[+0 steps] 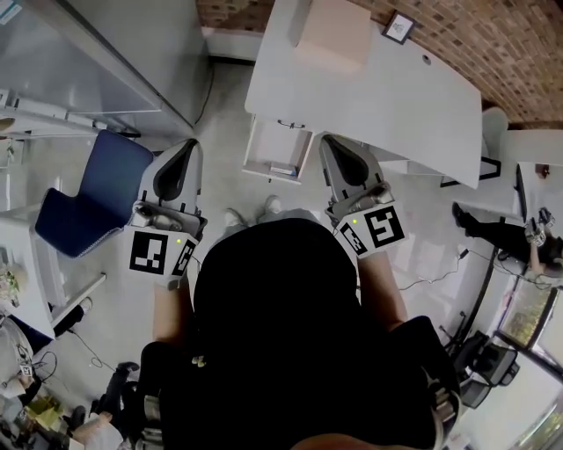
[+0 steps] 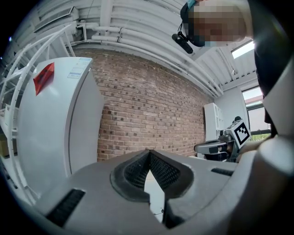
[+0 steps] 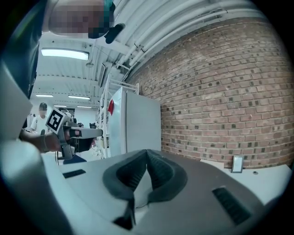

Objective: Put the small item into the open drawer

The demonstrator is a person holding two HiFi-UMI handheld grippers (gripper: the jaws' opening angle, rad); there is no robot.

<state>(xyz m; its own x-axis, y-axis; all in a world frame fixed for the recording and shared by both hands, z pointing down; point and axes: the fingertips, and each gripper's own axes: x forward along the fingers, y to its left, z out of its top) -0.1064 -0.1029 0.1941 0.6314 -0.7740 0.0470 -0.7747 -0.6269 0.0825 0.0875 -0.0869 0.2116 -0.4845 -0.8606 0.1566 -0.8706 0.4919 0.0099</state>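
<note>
1. White desk (image 1: pixel 422 97) carries a cardboard box (image 1: pixel 332 31) and a small frame (image 1: pixel 398 26); a blue chair (image 1: pixel 97 189) stands to the left.
2. Open drawer (image 1: pixel 253 149) holds the small item (image 1: pixel 283 169) near its front.
3. Left gripper (image 1: pixel 189 149) and right gripper (image 1: pixel 330 143): jaws together, empty.

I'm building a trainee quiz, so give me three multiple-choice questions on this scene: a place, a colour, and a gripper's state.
1. Where is the open drawer? A under the white desk; B in a wall cupboard; C on the desk top.
2. The chair is: A red; B blue; C green.
3. The right gripper is: A shut, empty; B wide open; C holding a box.
Answers: 1 A, it juts out below the desk's edge; 2 B, its seat is blue; 3 A, the jaw tips meet with nothing between.
</note>
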